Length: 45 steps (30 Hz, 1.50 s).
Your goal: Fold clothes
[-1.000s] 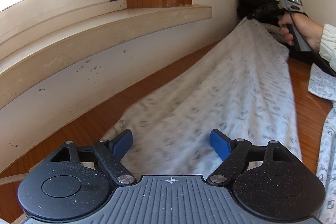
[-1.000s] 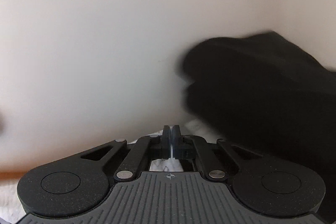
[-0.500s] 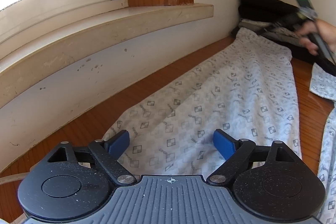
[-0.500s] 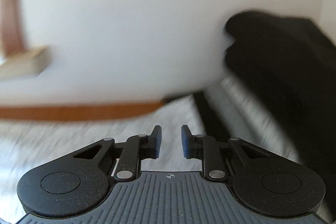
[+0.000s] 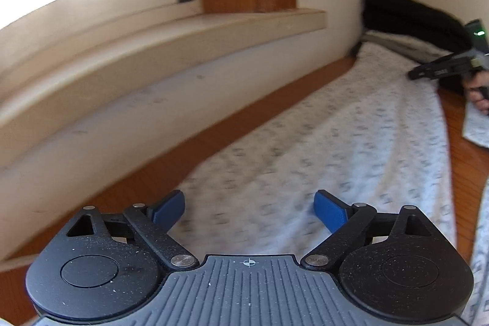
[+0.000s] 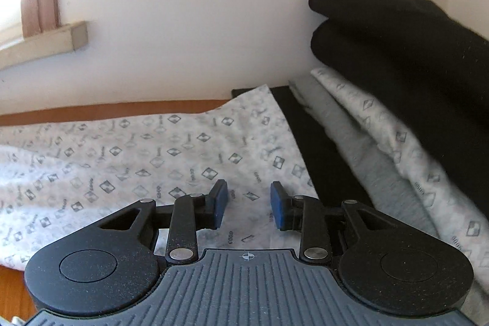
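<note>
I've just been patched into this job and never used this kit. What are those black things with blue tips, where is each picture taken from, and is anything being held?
They are hand-held two-finger grippers; each picture comes from a camera on one, looking along its fingers. In the left view the left gripper hangs over the patterned white garment spread on the wooden table; the right gripper shows at the far end. The right view shows the right gripper above that cloth beside the stack of folded clothes. Both sets of jaws are opening and grip nothing.
</note>
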{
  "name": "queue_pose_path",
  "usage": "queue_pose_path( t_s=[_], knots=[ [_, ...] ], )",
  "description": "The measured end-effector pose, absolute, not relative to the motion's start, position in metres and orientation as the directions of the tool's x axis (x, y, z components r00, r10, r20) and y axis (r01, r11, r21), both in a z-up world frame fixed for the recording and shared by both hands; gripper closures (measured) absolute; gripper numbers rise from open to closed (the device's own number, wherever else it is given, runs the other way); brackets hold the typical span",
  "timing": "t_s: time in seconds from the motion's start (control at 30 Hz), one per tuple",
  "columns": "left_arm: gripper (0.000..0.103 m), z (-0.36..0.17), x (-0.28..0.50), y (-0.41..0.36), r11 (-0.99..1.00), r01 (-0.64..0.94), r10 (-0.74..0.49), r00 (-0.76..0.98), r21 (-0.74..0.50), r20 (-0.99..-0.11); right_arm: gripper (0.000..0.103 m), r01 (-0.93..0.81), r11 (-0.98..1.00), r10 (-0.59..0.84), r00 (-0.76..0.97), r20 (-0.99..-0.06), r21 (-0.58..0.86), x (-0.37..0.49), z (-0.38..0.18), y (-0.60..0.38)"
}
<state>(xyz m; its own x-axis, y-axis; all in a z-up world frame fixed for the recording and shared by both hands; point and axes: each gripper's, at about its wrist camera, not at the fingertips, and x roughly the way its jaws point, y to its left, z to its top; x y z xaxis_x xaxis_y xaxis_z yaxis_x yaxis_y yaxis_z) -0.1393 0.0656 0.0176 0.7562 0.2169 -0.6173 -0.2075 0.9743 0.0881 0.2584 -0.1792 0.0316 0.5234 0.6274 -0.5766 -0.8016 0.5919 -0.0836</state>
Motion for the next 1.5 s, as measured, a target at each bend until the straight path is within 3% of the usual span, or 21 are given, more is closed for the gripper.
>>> queue_pose_path(
  t_s=[0.17,0.33,0.53,0.7,0.8,0.97,1.17,1.23,1.3,1.43,1.5],
  knots=[
    [0.007,0.046,-0.179,0.085,0.951,-0.285,0.296,0.740,0.116,-0.604,0.068,-0.789,0.603,0.619,0.559,-0.552,-0.122,0.240,0.040,-0.177],
    [0.007,0.072,-0.255,0.108,0.910,-0.398,0.389,0.714,0.120,-0.582,0.050,-0.899,0.435,0.759,0.394,-0.519,-0.046,0.180,0.052,-0.167],
    [0.007,0.100,-0.349,0.135,0.828,-0.545,0.514,0.640,0.134,-0.571,0.047,-0.956,0.279,0.808,0.282,-0.518,-0.086,0.118,0.045,-0.145],
    [0.001,0.095,-0.414,0.146,0.779,-0.610,0.568,0.582,0.150,-0.582,0.031,-0.960,0.245,0.811,0.281,-0.513,-0.137,0.111,0.043,-0.140],
    [0.004,0.082,-0.448,0.159,0.751,-0.645,0.584,0.552,0.139,-0.595,0.031,-0.953,0.265,0.790,0.300,-0.535,-0.144,0.105,0.040,-0.145],
    [0.028,0.057,-0.495,0.175,0.714,-0.698,0.571,0.534,0.056,-0.623,0.032,-0.937,0.311,0.793,0.348,-0.500,-0.158,0.102,0.036,-0.143],
    [0.031,0.032,-0.502,0.197,0.680,-0.730,0.531,0.554,-0.068,-0.641,0.032,-0.927,0.283,0.780,0.372,-0.503,-0.246,0.090,0.031,-0.137],
    [0.053,0.032,-0.499,0.195,0.692,-0.717,0.519,0.574,-0.084,-0.633,0.031,-0.926,0.287,0.782,0.374,-0.499,-0.245,0.091,0.032,-0.138],
    [0.099,0.035,-0.493,0.190,0.707,-0.703,0.512,0.586,-0.080,-0.628,0.031,-0.927,0.293,0.785,0.372,-0.495,-0.233,0.093,0.032,-0.139],
    [0.099,0.056,-0.478,0.155,0.768,-0.639,0.516,0.652,-0.036,-0.556,0.031,-0.932,0.294,0.789,0.363,-0.495,-0.214,0.095,0.032,-0.140],
    [0.086,0.066,-0.465,0.132,0.823,-0.567,0.461,0.699,-0.030,-0.547,0.031,-0.931,0.292,0.788,0.363,-0.498,-0.217,0.095,0.032,-0.140]
  ],
)
